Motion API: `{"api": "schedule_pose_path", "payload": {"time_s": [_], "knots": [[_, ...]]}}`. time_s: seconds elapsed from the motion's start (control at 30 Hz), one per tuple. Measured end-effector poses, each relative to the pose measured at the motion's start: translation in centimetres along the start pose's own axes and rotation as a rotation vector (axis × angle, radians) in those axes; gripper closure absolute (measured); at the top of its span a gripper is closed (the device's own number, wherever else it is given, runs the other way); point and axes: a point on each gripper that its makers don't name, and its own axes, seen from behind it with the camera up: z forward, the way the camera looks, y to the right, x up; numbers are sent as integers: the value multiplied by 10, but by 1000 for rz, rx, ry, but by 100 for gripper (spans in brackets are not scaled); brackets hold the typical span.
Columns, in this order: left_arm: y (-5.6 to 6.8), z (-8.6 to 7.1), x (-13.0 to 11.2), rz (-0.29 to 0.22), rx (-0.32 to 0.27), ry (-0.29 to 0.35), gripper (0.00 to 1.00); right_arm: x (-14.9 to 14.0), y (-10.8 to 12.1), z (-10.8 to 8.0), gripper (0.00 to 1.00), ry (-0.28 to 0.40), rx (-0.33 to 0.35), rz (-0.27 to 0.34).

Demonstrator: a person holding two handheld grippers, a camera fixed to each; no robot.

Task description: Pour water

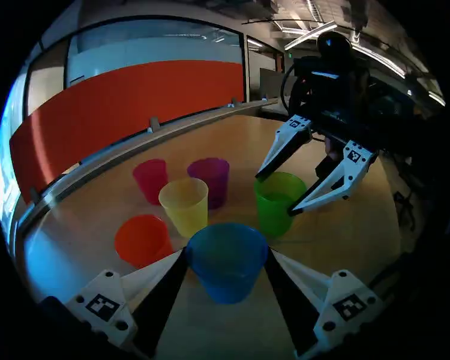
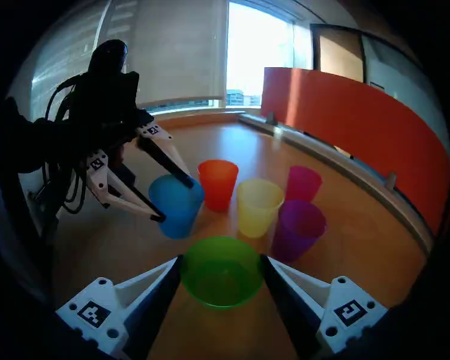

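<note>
Left gripper (image 1: 225, 252) is clamped on the blue cup (image 1: 228, 273), fingers tight against both sides. Right gripper (image 2: 221, 258) likewise grips the green cup (image 2: 220, 282), ahead-right of the left one. Yellow cup (image 1: 185, 207) and orange cup (image 1: 142, 240) crowd just beyond the left fingertips. Bare table (image 1: 351, 240) opens to the right; its edge runs far ahead-left below the red partition (image 1: 123, 108).

Four spare cups on a wooden surface (image 1: 351, 240), office room around.
In the left gripper view we note a yellow cup (image 1: 185, 204) upright, a red-orange cup (image 1: 142, 240) just left of it, and a pink cup (image 1: 150, 179) and a purple cup (image 1: 209, 180) behind. An orange partition (image 1: 123, 102) runs along the surface's far edge. We log a bright window (image 2: 255, 48) beside a drawn blind (image 2: 177, 54), and strip lights (image 1: 309, 35) overhead.
</note>
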Motion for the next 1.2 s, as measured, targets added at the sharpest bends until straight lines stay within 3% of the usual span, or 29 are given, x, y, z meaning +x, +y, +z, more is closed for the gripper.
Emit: {"api": "schedule_pose_path", "payload": {"time_s": [0.27,1.2], "knots": [[-1,3,-9,25,5,-23,12,-6,4,5,5,-18,-9,-2],[-11,-2,-26,22,47,-36,9,-5,6,4,0,-31,-35,1]]}}
